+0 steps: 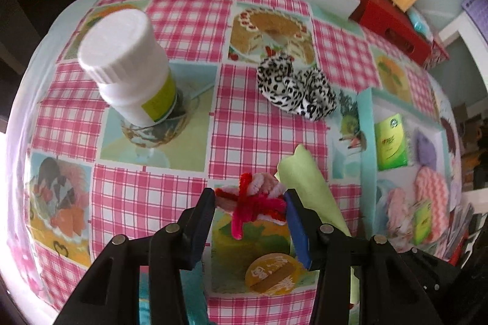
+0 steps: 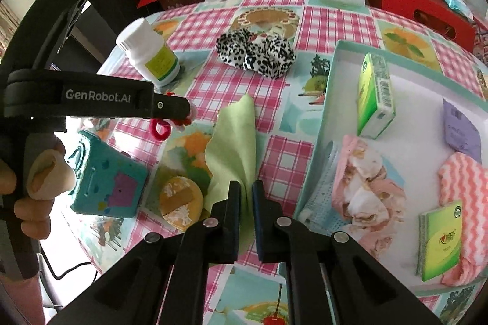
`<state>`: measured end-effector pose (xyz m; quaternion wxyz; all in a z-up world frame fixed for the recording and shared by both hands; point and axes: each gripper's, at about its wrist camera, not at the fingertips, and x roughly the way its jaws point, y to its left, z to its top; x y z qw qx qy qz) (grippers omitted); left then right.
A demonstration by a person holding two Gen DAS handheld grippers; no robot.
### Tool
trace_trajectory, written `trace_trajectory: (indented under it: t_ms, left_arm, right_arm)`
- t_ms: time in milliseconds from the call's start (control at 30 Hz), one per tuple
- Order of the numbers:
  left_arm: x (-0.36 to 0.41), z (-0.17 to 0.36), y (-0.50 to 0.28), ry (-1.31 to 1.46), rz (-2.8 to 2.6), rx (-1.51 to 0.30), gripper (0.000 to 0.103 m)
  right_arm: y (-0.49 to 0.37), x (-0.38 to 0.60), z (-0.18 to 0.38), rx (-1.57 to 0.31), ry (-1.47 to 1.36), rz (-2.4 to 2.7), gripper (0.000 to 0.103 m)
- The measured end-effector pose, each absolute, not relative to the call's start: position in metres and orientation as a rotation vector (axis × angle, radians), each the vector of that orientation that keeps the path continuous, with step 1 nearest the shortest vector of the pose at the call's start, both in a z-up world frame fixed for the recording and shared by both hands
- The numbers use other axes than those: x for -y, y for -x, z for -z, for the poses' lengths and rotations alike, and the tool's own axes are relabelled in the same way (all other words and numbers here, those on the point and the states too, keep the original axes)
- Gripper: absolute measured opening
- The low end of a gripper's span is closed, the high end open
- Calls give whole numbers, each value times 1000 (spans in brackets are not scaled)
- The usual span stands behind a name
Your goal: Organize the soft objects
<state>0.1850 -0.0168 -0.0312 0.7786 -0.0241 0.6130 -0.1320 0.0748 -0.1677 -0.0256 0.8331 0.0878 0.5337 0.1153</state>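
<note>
The left gripper had its jaws closed partway on a red-and-pink pipe-cleaner bundle, lifted just above the table. The right gripper had its jaws pinched nearly together on the near edge of a light green cloth, which trailed toward 12 o'clock in the right wrist view. Much of the sorting looked done: at 3 o'clock the teal-rimmed box already held a pink rag, a zigzag cloth, a purple packet and two green tissue packs. Left, by my judgement, were the two held items and the leopard-print scrunchie at 12 o'clock. A white bottle at 10 o'clock, a teal toy at 9 o'clock and a round orange tin sat nearby; none blocked the way to the box.
</note>
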Motion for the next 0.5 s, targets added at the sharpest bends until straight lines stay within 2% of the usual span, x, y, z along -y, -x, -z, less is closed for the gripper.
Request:
trace_trajectory:
  t_ms: [500]
  left_arm:
    - [13, -12, -156, 152, 290, -1180, 49]
  right_arm:
    - [-63, 174, -6, -1035, -212, -249, 8]
